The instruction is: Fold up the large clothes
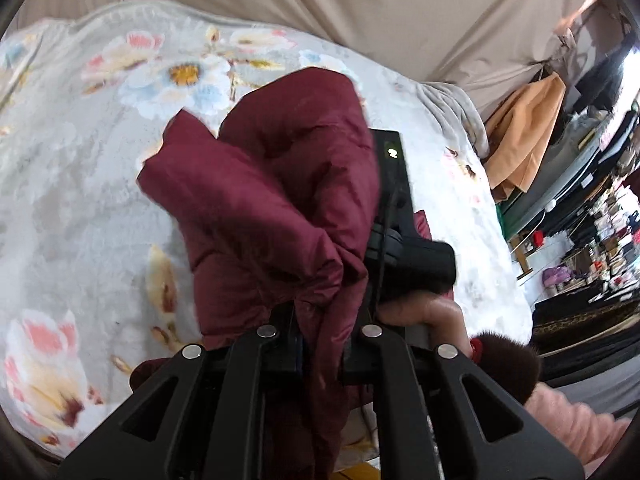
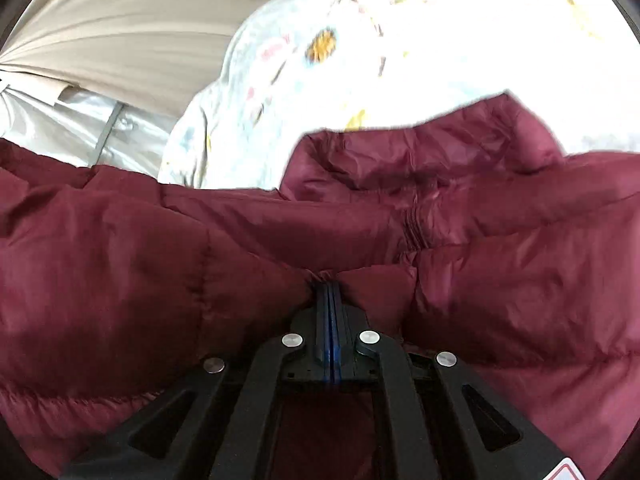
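Over a bed spread with a pale floral blanket (image 1: 80, 184), a maroon quilted jacket (image 1: 272, 200) is gathered up between two handheld grippers. Seen from the left wrist, the left gripper (image 1: 320, 344) has a thick bunch of the jacket's fabric squeezed between its fingers, which stand only as far apart as the cloth forces them; the rest of the garment bulges upward and leftward above the blanket. Just to the right, touching the fabric, sits the black body of the right gripper (image 1: 396, 216), with the person's hand (image 1: 436, 316) wrapped under its handle and a pink sleeve (image 1: 568, 420) below. From the right wrist, the right gripper (image 2: 329, 292) has its blue-edged fingers pressed together on a pinched fold of the jacket (image 2: 160, 272), whose puffy panels fill most of the view, the blanket (image 2: 280, 92) showing bright beyond. Beige curtain fabric (image 1: 320, 0) hangs behind the bed, and an orange garment (image 1: 524, 140) hangs at the right near cluttered shelves (image 1: 600, 232)
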A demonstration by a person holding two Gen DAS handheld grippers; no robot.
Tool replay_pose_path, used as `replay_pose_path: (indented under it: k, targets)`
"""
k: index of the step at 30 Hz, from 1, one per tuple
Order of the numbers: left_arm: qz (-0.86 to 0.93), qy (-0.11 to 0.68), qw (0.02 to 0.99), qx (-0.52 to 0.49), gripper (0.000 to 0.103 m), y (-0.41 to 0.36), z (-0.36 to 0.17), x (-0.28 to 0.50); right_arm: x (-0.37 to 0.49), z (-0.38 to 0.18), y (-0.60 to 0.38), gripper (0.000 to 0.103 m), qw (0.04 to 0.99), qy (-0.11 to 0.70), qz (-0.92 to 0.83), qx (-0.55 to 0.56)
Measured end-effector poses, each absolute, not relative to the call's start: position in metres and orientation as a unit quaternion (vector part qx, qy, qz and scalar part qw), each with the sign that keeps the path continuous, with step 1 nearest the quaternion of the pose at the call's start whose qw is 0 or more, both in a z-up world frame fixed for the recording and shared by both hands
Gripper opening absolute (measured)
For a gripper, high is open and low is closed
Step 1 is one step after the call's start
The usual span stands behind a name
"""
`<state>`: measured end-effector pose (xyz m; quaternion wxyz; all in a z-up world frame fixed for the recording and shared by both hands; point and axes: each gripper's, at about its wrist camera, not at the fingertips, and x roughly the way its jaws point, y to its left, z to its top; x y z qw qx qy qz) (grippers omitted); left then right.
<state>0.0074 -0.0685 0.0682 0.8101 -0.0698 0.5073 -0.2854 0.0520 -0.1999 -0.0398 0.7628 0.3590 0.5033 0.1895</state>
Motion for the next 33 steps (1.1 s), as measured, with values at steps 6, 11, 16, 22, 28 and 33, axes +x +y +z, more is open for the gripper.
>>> replay_pose_path:
  k: [6, 11, 16, 22, 28, 33]
  targets:
    - [-0.308, 0.520, 0.795, -0.056, 0.009, -0.107, 0.060, 0.015, -0.083, 0.002, -0.341, 0.007, 0.834, 0.417, -0.008, 0.361]
    - [-0.322, 0.540, 0.777, -0.027, 0.009, -0.155, 0.043, 0.013, -0.114, -0.041, -0.370, 0.008, 0.803, 0.468, -0.055, 0.365]
    - [-0.336, 0.553, 0.762, 0.026, 0.009, -0.218, 0.019, 0.006, -0.092, -0.068, -0.339, 0.006, 0.800, 0.480, -0.027, 0.358]
    - [-0.349, 0.550, 0.752, 0.098, 0.009, -0.289, -0.011, -0.006, -0.106, -0.086, -0.370, 0.005, 0.788, 0.466, 0.006, 0.402]
    - [-0.342, 0.559, 0.741, 0.149, 0.009, -0.307, -0.050, -0.012, -0.159, -0.042, -0.413, 0.008, 0.799, 0.417, -0.049, 0.430]
    - [-0.342, 0.541, 0.749, 0.171, 0.011, -0.314, -0.057, -0.020, -0.153, 0.026, -0.403, 0.008, 0.848, 0.405, -0.047, 0.338]
